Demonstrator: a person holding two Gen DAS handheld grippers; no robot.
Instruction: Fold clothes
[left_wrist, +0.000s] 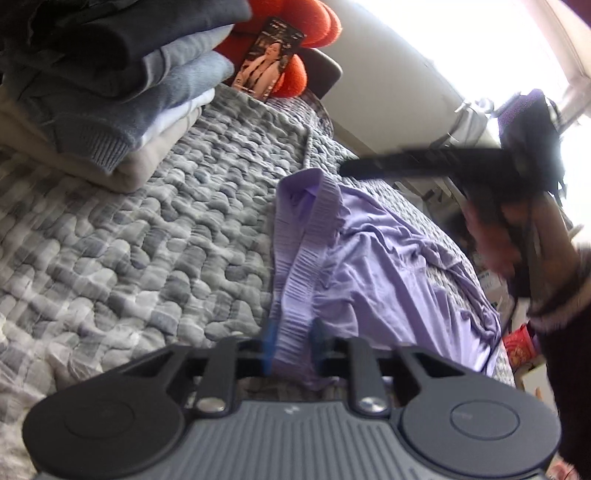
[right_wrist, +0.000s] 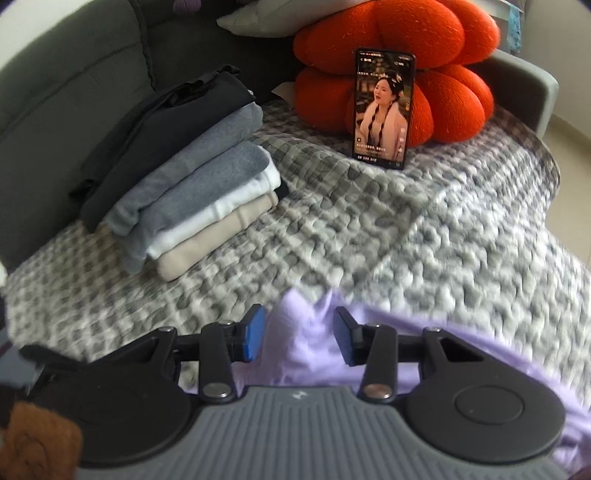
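Lilac garment (left_wrist: 369, 258) (ribbed waistband) lies rumpled on quilt (left_wrist: 147, 240).

A garment (left_wrist: 369, 266) lay spread on the quilt (right_wrist: 406, 229), its waistband (left_wrist: 299, 269) between the fingers of the left gripper (left_wrist: 293, 345) and another edge between those of the right gripper (right_wrist: 299, 338). A stack of folded clothes (right_wrist: 184, 177) sat on the quilt to the left, against the sofa back (right_wrist: 66, 96). Behind, a phone (right_wrist: 382, 109) stood upright, leaning on a cushion (right_wrist: 436, 66).
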